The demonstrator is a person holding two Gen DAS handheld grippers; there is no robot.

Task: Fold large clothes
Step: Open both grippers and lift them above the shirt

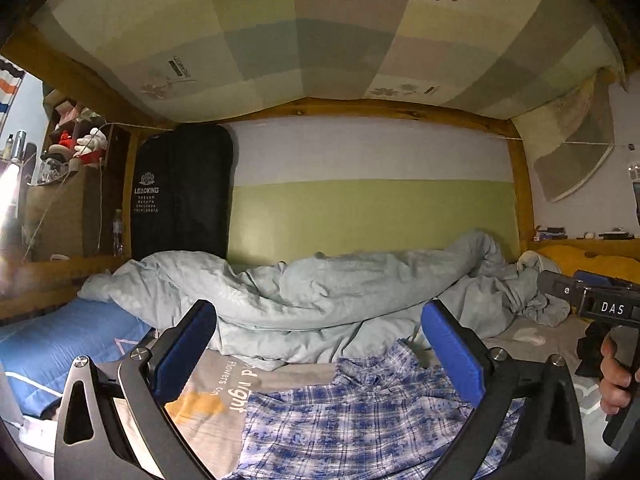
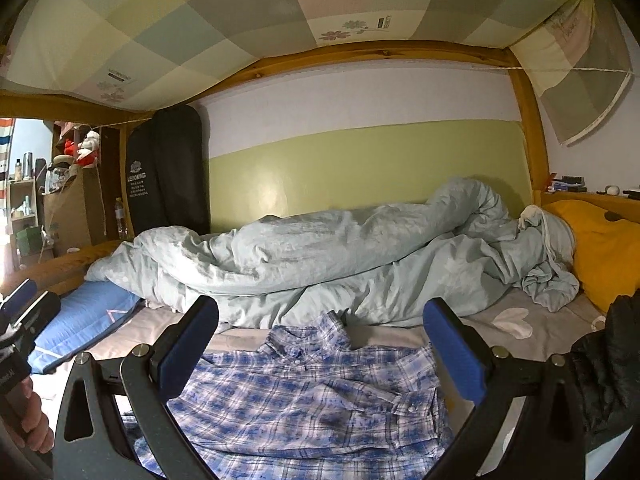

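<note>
Blue-and-white plaid cotton shirt [image 2: 304, 396] lies on the bed, collar toward the far wall, body running back toward the viewer. Long axis roughly along the line both grippers point. Shirt partly laid out, creased, not yet squared up.

Left gripper [image 1: 320, 344]: jaws spread wide, nothing between the blue pads; the shirt sits below and slightly right of its centre line. Right gripper [image 2: 320, 344]: jaws also spread, empty; the shirt lies directly under and between its fingers, collar just ahead of the tips. Judged: the right gripper is better centred over the cloth, the left one stands off toward the shirt's left edge. Neither touches the fabric as far as can be seen.

Surface: grey printed bedsheet [image 1: 224, 400], soft, likely to drag with the cloth. Behind the shirt, a rumpled pale green duvet [image 2: 320, 256] heaped along the wall, close to the collar; could snag a fold going forward. Blue quilted pillow [image 1: 52, 344] at left, yellow pillow [image 2: 600, 248] at right. Lower bunk, wooden frame [image 2: 528, 152], checked mattress overhead, green-and-white wall. Dim light.
</note>
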